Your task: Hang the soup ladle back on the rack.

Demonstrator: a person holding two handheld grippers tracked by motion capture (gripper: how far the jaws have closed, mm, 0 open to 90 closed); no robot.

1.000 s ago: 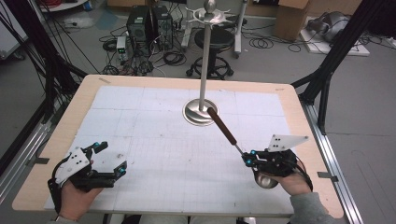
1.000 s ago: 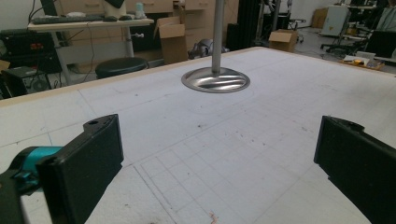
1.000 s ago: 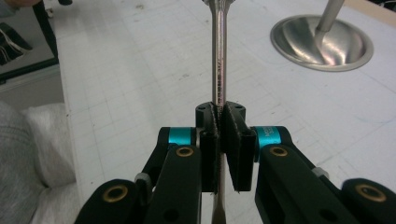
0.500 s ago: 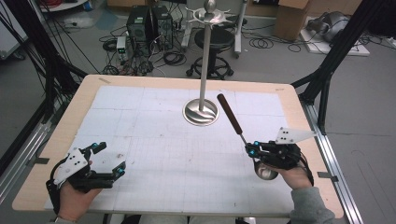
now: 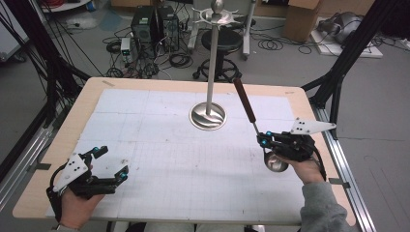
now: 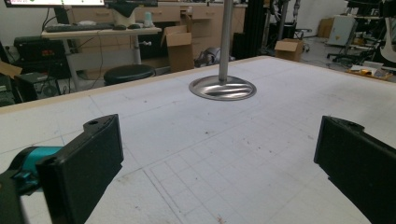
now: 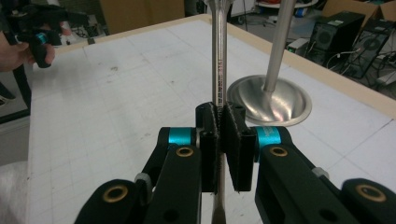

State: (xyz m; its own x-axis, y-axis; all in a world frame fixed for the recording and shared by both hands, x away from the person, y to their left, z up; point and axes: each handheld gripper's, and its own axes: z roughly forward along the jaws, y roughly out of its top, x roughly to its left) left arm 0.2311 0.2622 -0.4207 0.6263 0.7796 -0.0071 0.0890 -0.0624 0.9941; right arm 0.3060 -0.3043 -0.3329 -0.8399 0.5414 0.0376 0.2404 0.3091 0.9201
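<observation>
The right tongs (image 5: 263, 140) are clamped on the thin metal shaft of a long steel ladle with a dark brown handle (image 5: 245, 102). In the right gripper view the two black jaws press flat against the shaft from either side, with the right tongs (image 7: 221, 122) shut tight around the ladle (image 7: 219, 56). In the high view the ladle is held clear of the bench, its brown handle slanting up and away toward the far edge and its round polished bowl hanging just below the tongs, near the person's right hand (image 5: 309, 166).

The left tongs (image 5: 112, 162) are spread wide and hold nothing. In the left gripper view its two black jaws stand far apart at the lower corners of the frame, with bare gridded mat between them. The left tongs sit low over the near left corner of the bench, held in the person's left hand (image 5: 77, 205).

A tall steel utensil stand with a round dished base (image 5: 208, 116) stands upright near the middle of the far half of the bench; its hooked crown (image 5: 217, 12) rises above the bench's far edge. The ladle handle is just to the right of the stand's pole, apart from it.

A white gridded mat (image 5: 159, 159) covers most of the light wooden bench (image 5: 58, 140), leaving a bare wooden border. A broad stretch of open mat lies between the two tongs and in front of the stand.
</observation>
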